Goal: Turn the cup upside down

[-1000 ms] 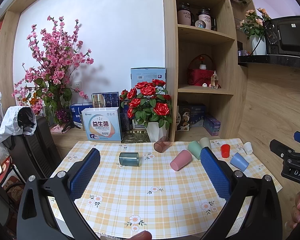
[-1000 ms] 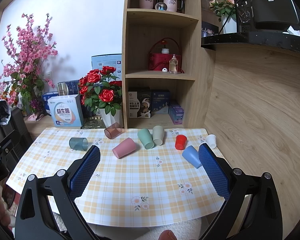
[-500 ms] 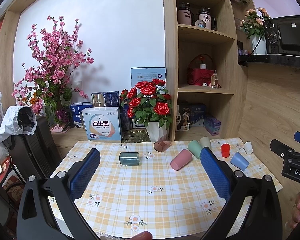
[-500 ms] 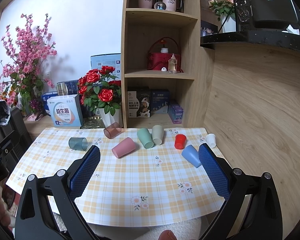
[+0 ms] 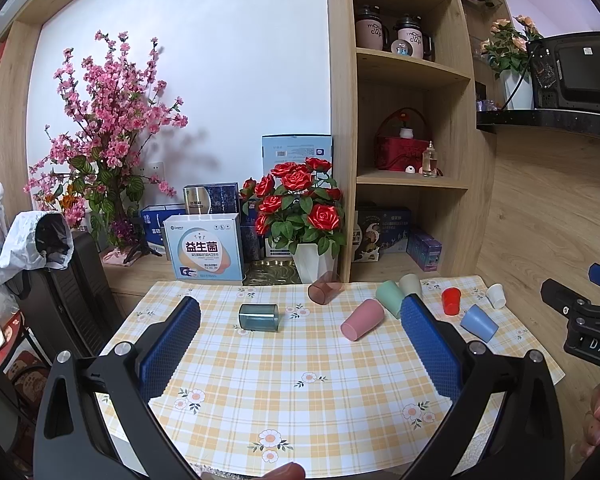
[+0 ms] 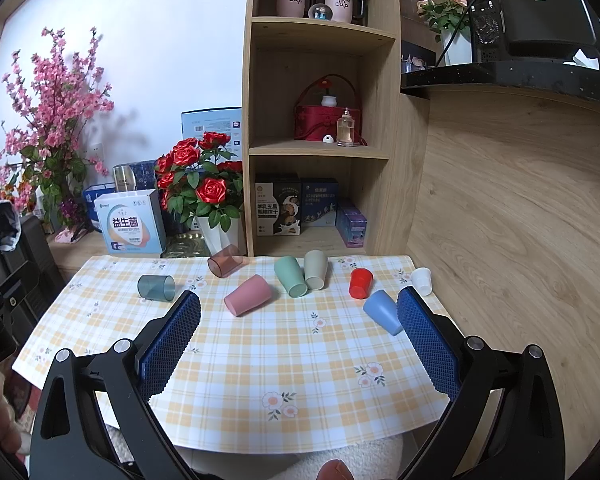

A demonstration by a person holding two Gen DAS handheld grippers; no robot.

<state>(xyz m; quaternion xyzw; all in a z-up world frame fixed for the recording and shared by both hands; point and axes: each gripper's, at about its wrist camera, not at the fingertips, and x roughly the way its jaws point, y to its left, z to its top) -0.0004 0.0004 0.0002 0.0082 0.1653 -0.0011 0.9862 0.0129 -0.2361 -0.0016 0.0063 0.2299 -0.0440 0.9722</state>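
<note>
Several cups lie on their sides on the checked tablecloth (image 5: 300, 384): a clear teal cup (image 5: 259, 317) (image 6: 156, 287), a clear brown cup (image 5: 325, 293) (image 6: 225, 266), a pink cup (image 5: 362, 319) (image 6: 247, 300), a green cup (image 6: 291, 282), a grey cup (image 6: 315, 269) and a blue cup (image 5: 479, 323) (image 6: 382, 312). A red cup (image 6: 360, 283) and a small white cup (image 6: 422, 280) stand upside down. My left gripper (image 5: 300, 338) and right gripper (image 6: 298, 336) are open and empty, held above the table's near side, apart from all cups.
A white vase of red roses (image 5: 302, 216) and boxes (image 5: 204, 246) stand behind the table. A wooden shelf unit (image 6: 320, 120) rises at the back. A wooden wall (image 6: 520, 220) is close on the right. A black chair (image 5: 60, 280) stands at the left.
</note>
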